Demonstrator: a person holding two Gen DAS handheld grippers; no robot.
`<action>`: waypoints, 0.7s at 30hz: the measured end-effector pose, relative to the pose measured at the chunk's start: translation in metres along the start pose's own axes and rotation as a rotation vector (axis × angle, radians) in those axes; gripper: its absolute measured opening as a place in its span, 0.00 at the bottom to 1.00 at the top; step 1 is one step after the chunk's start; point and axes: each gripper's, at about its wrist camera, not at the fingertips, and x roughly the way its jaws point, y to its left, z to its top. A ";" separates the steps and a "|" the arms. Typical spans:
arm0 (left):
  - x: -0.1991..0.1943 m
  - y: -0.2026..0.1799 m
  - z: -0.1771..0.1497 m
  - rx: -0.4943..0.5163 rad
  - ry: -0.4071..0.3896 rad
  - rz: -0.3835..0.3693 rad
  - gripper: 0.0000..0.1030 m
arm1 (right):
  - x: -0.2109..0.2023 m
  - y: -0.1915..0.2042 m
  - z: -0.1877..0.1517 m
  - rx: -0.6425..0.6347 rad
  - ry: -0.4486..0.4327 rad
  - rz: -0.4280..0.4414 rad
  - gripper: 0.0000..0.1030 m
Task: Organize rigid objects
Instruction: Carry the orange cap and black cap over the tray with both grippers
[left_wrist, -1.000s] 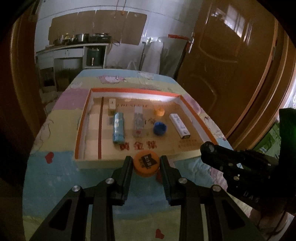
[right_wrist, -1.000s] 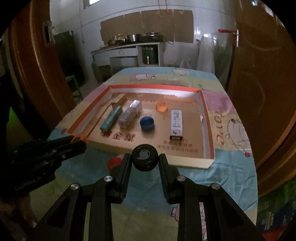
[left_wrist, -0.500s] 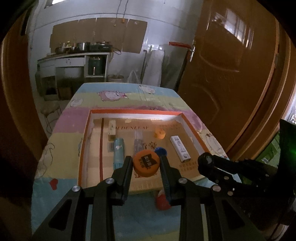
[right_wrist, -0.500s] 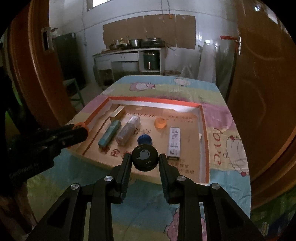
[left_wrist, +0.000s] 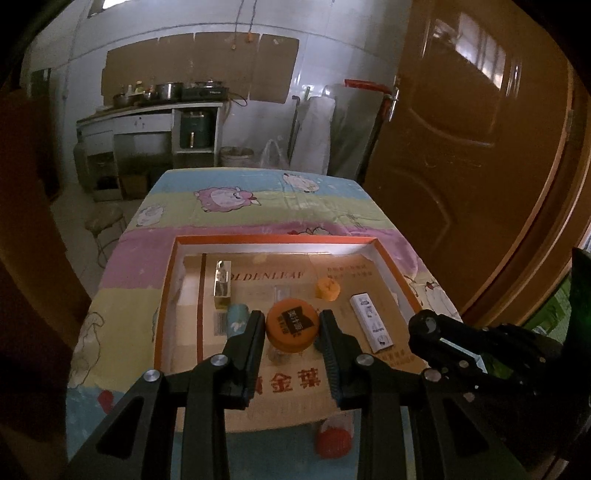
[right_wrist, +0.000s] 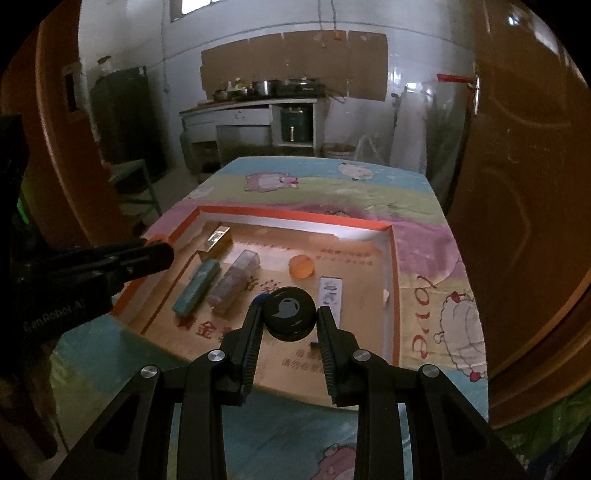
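My left hand-held gripper (left_wrist: 292, 328) clamps an orange bottle cap (left_wrist: 292, 324). My right hand-held gripper (right_wrist: 290, 317) clamps a black cap (right_wrist: 289, 311). Both hang above the orange-rimmed cardboard tray (left_wrist: 273, 240).

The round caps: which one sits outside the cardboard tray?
The red cap, alone on the tablecloth in front of the tray. The small orange cap lies inside; the other two are clamped in grippers.

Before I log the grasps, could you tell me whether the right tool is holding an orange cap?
No, the right tool is clamped on a round black cap; the round orange cap sits in the left tool.
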 end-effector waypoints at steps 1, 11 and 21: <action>0.003 0.000 0.002 0.002 0.003 -0.001 0.30 | 0.002 -0.002 0.001 0.001 0.001 -0.002 0.30; 0.027 -0.002 0.017 0.017 0.026 0.003 0.30 | 0.022 -0.018 0.010 0.000 0.011 -0.023 0.30; 0.059 0.003 0.035 0.026 0.068 0.013 0.30 | 0.049 -0.037 0.026 -0.005 0.033 -0.035 0.30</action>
